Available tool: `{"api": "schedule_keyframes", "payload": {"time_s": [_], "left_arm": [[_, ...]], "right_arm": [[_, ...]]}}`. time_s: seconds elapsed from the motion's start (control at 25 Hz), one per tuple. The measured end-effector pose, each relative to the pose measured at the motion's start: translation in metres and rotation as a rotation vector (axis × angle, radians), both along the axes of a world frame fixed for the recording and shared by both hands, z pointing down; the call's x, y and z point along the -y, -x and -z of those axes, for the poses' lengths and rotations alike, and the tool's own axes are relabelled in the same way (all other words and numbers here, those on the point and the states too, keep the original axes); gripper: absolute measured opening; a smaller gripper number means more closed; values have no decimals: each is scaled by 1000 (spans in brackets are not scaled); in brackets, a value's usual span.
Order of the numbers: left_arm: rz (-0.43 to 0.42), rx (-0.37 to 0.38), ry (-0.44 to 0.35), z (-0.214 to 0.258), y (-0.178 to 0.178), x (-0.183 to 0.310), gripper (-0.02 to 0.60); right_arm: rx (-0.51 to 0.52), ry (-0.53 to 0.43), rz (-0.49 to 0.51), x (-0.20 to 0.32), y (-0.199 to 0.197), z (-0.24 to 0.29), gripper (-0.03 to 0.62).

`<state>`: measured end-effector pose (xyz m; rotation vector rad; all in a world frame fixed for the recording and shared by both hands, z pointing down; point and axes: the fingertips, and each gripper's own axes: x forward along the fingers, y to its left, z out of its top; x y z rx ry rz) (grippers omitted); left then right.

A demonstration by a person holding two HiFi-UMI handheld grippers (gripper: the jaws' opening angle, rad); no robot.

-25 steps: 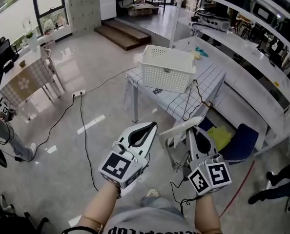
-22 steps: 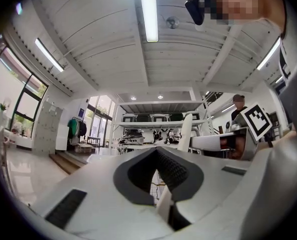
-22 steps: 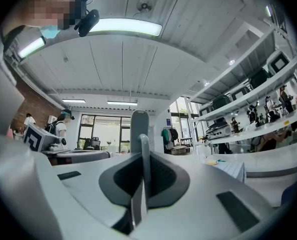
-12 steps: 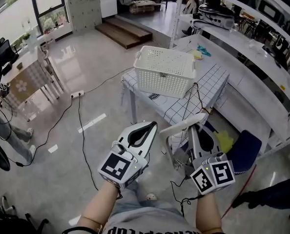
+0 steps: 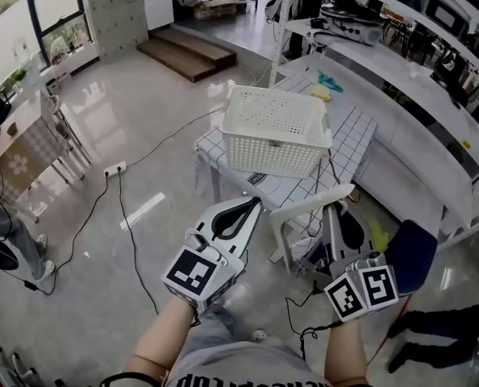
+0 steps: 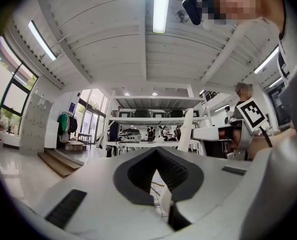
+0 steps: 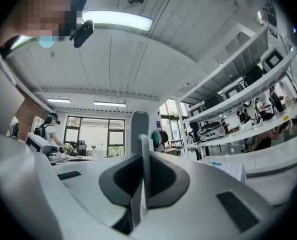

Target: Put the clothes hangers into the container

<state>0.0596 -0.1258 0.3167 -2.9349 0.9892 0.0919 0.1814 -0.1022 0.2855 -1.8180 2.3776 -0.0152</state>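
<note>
A white slatted basket (image 5: 276,131) stands on a checkered table (image 5: 348,139) ahead of me. My right gripper (image 5: 331,210) is shut on a white clothes hanger (image 5: 310,205), which juts out to the left in the air, short of the table's near edge. In the right gripper view the hanger (image 7: 140,129) rises upright between the closed jaws (image 7: 142,156). My left gripper (image 5: 254,203) is shut with nothing in it, level with the right one and to its left. The left gripper view shows its jaws (image 6: 157,150) meeting, with the hanger (image 6: 188,129) beyond.
Teal and yellow items (image 5: 328,83) lie at the table's far end. Long white shelves (image 5: 401,79) run along the right. A yellow cloth (image 5: 382,236) and a blue cushion (image 5: 409,252) lie below the right gripper. Cables (image 5: 127,216) cross the floor; a person's legs (image 5: 433,329) show at lower right.
The table and basket have come nearer and shifted a little to the right in view. Both grippers keep their closed pose, and the right one has drifted slightly right with the hanger.
</note>
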Motion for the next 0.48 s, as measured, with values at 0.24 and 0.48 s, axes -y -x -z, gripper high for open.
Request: {"api": "schedule_keyframes", "payload": {"time_s": [0.24, 0.48], "left_arm": [[-64, 4, -18, 3, 19, 45, 11], [-123, -3, -27, 2, 35, 75, 11]], "right_arm": [[0, -15, -52, 35, 18, 11, 9], [0, -18, -93, 60, 27, 28, 9]]}}
